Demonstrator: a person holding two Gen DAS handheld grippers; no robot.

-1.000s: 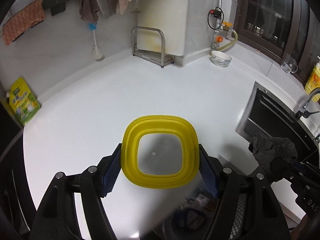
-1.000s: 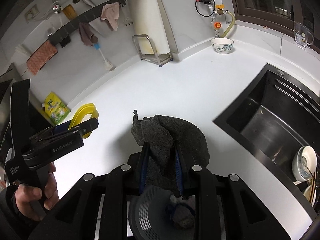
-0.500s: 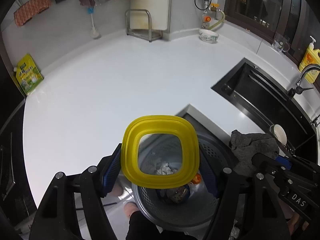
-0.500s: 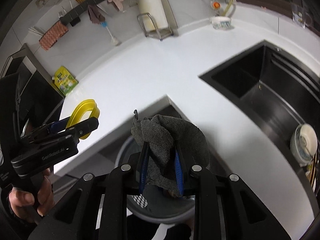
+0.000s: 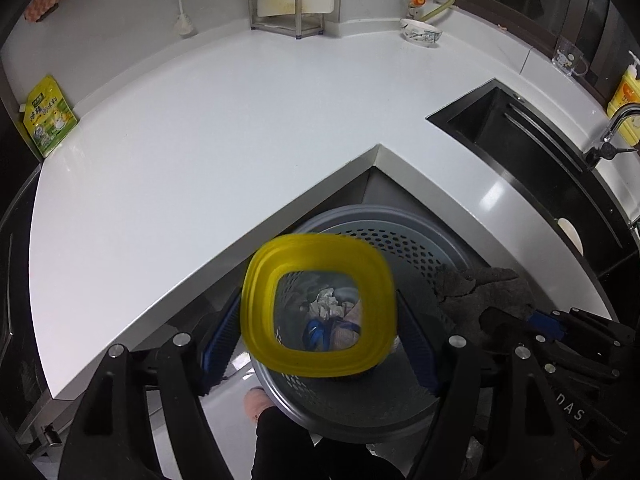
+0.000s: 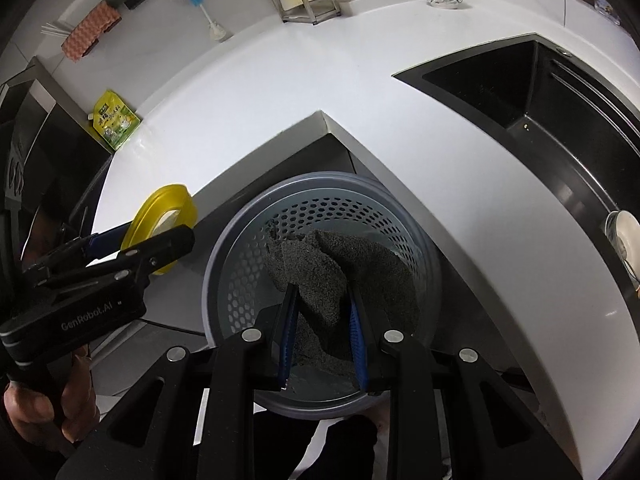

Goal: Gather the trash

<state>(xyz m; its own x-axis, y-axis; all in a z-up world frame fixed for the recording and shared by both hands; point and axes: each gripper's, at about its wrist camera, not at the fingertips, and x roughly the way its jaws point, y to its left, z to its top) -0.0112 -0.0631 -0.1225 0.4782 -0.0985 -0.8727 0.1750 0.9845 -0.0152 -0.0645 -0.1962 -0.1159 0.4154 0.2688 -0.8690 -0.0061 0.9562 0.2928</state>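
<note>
My left gripper [image 5: 320, 332] is shut on a yellow-rimmed clear lid [image 5: 260, 312] and holds it above the grey perforated trash bin [image 5: 400, 240] on the floor at the counter's corner. The lid [image 6: 160, 216] and left gripper [image 6: 152, 252] also show in the right wrist view, left of the bin [image 6: 248, 264]. My right gripper [image 6: 322, 320] is shut on a dark grey cloth [image 6: 320, 264] and holds it over the bin's opening. The cloth also shows in the left wrist view [image 5: 480, 292]. Crumpled trash [image 5: 328, 304] lies inside the bin.
The white L-shaped counter [image 5: 220, 140] wraps around the bin. A black sink [image 5: 520, 148] with a tap [image 5: 612, 132] is at right. A yellow pouch [image 5: 48, 120], a metal rack [image 5: 280, 12] and a bowl [image 5: 422, 34] stand along the back wall.
Both grippers have pulled back from the counter and come over the trash bin on the floor. The lid and the cloth are still held.
</note>
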